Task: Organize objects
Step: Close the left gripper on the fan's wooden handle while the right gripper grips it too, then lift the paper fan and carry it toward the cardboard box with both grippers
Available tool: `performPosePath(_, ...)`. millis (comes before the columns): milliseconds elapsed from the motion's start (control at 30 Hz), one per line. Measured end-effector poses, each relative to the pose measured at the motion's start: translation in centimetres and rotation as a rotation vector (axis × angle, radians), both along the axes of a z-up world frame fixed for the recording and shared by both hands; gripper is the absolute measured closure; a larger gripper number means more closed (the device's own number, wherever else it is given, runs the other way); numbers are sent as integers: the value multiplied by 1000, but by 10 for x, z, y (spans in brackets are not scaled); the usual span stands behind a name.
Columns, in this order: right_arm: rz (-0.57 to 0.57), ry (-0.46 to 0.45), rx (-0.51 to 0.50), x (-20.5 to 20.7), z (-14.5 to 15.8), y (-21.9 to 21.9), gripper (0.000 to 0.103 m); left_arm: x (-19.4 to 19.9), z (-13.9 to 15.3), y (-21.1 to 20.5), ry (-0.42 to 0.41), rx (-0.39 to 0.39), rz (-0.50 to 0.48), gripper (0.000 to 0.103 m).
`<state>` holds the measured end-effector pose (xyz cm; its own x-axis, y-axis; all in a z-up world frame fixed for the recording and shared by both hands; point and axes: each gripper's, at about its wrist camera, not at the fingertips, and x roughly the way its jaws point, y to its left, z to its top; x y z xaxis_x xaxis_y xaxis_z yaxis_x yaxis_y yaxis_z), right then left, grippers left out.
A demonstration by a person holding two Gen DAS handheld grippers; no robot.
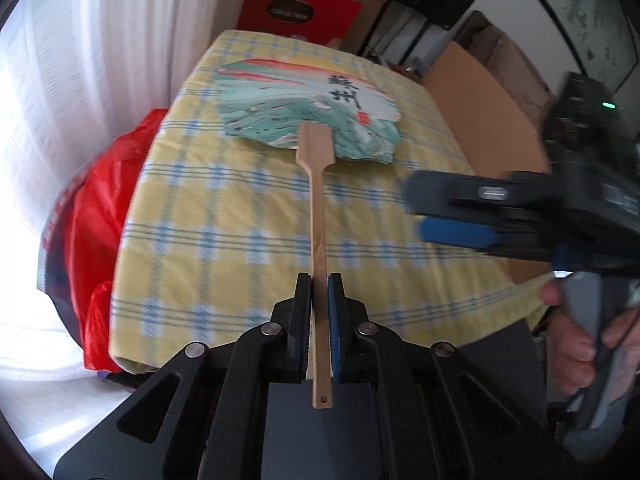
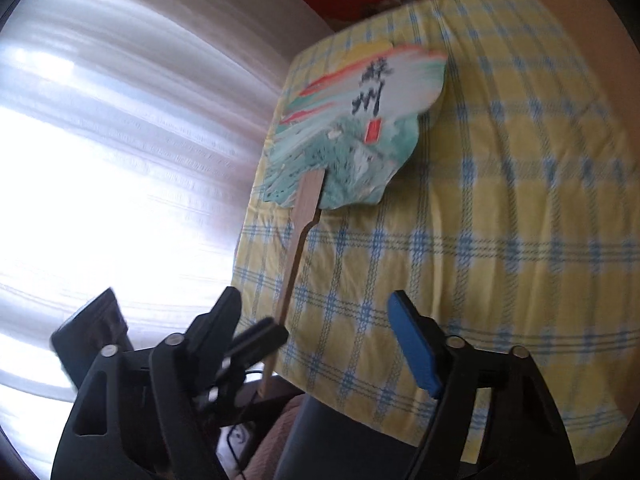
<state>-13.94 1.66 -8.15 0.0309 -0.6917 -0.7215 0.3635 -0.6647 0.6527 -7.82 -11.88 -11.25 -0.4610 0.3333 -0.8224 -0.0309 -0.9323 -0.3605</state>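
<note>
Left wrist view shows the left gripper (image 1: 319,280) clenched on the thin bamboo handle of a flat paper fan painted in green, white and red with black characters (image 1: 308,110). The pads press the stick from both sides near its lower end, whose small drilled hole pokes out behind the jaws. The fan's painted leaf seems to rest on the yellow tablecloth with blue checks (image 1: 224,216), toward the table's far side, though whether it is already raised slightly cannot be told.

The right gripper (image 2: 316,312) hangs over the near edge of the cloth beside the handle with its jaws apart and nothing between them.

By my reading, the task is at an early stage: the fan is grasped but not yet carried anywhere, and no destination shows. A red plastic bag (image 1: 100,208) bulges beside the table.
</note>
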Motion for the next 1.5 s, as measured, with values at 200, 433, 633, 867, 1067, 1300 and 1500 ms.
performPosePath(200,-59,-23,-29,-10,-11,-8,57,0,6,9,-1,29,-17,95)
performPosePath(433,-116,-44,-50,-22,-17,-20,67,-4,8,8,-5,51,-13,95)
performPosePath(633,-145,-65,-75,-26,-21,-26,84,-1,10,11,5,42,-10,95)
performPosePath(867,-138,-34,-88,-24,-8,-26,87,4,21,11,33,55,-10,94)
performPosePath(1067,-132,17,-111,-26,21,-20,91,6,43,18,85,54,-20,94)
performPosePath(1300,-141,73,-150,-29,60,-1,92,6,69,34,142,46,-49,94)
performPosePath(1500,-172,117,-164,-32,85,22,93,3,88,55,182,47,-79,94)
